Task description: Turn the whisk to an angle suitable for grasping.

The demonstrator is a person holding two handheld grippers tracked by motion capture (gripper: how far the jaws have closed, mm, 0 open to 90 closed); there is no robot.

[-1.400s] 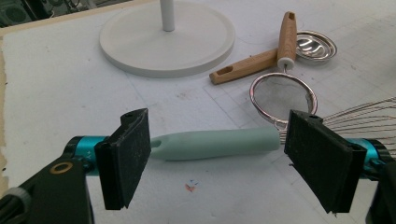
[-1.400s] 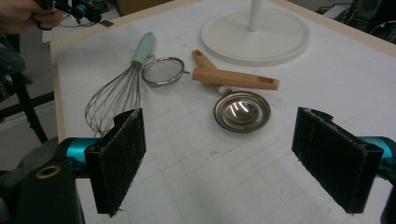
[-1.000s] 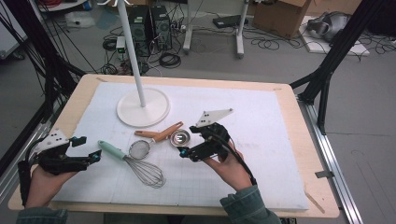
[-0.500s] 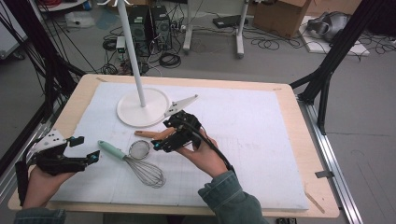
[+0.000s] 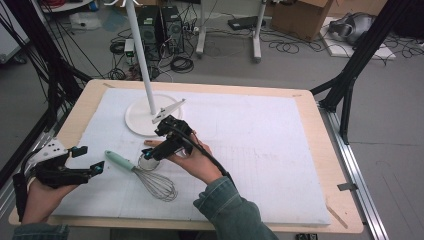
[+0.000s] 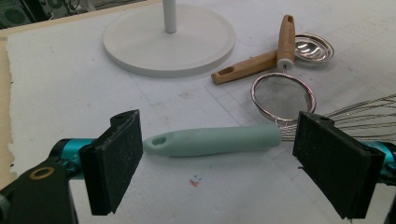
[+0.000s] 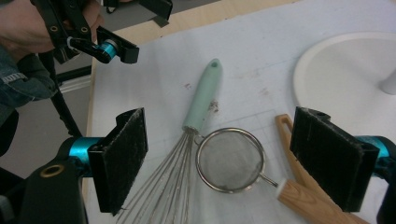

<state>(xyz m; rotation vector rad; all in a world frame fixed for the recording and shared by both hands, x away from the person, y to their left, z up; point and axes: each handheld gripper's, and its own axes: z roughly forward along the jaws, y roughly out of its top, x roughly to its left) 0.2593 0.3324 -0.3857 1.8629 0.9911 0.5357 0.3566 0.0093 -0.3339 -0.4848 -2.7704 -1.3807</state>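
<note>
Wire-mesh strainer [image 7: 229, 160]: light, dentable; take its wooden handle [image 7: 308, 201].
Right gripper [image 7: 219, 158]: released, hovering above it.
Left gripper [image 6: 219, 154]: released, empty.

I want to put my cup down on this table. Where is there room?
The white mat is bare between the right tool and the table's right edge, and along the far edge right of the stand base. It is crowded around the whisk, strainer and wooden handles by the base.
</note>
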